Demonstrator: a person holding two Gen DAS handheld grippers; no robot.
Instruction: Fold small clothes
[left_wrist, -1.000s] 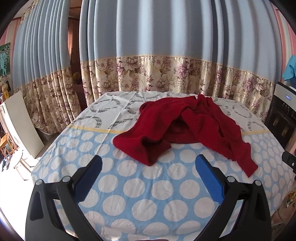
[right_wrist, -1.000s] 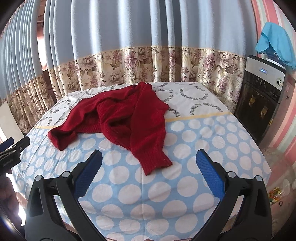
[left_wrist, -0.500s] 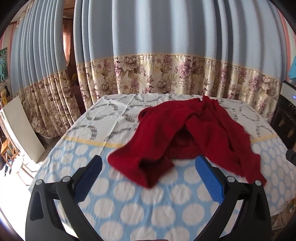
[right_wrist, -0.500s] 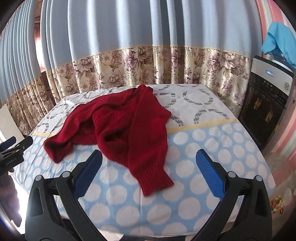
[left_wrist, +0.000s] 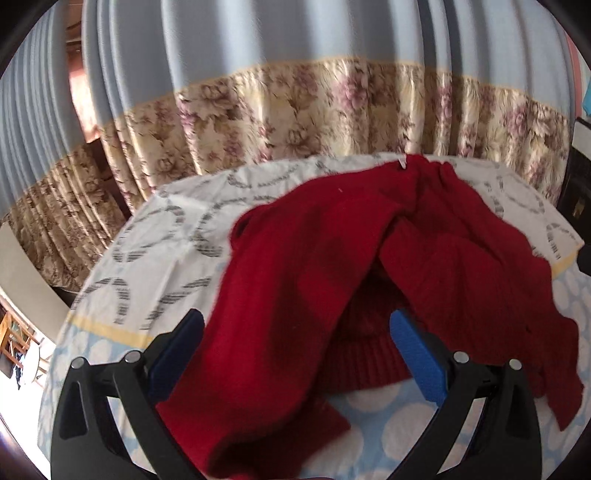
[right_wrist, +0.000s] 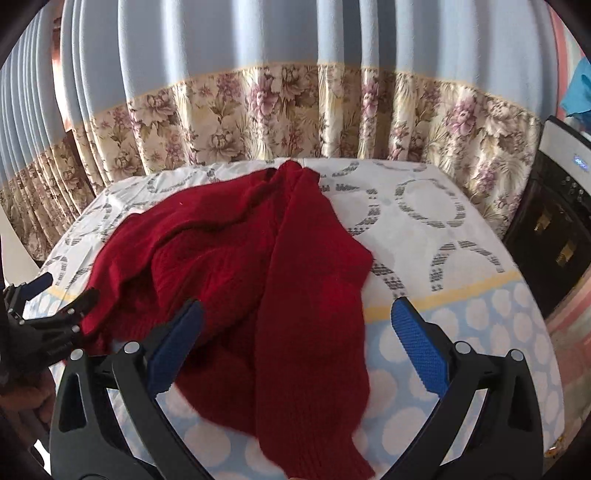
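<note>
A crumpled dark red knit sweater (left_wrist: 332, 266) (right_wrist: 251, 258) lies across the table, its two sleeves trailing toward the near edge. My left gripper (left_wrist: 295, 347) hovers open over the left sleeve, whose cuff (left_wrist: 255, 432) lies between and below the blue pads. My right gripper (right_wrist: 295, 343) is open above the right sleeve, with the ribbed cuff (right_wrist: 325, 454) just beneath it. Neither gripper holds cloth. In the right wrist view the left gripper (right_wrist: 51, 295) shows at the far left, beside the sweater's edge.
The table wears a cloth (right_wrist: 424, 221) that is white with grey rings at the back and blue with white dots (right_wrist: 491, 325) in front. Blue and floral curtains (left_wrist: 332, 110) hang close behind. A dark appliance (right_wrist: 557, 221) stands at the right.
Both grippers have moved forward and down toward the sweater, which now fills much more of each view. The sleeves now lie between the open jaws. The sweater itself has not shifted.
</note>
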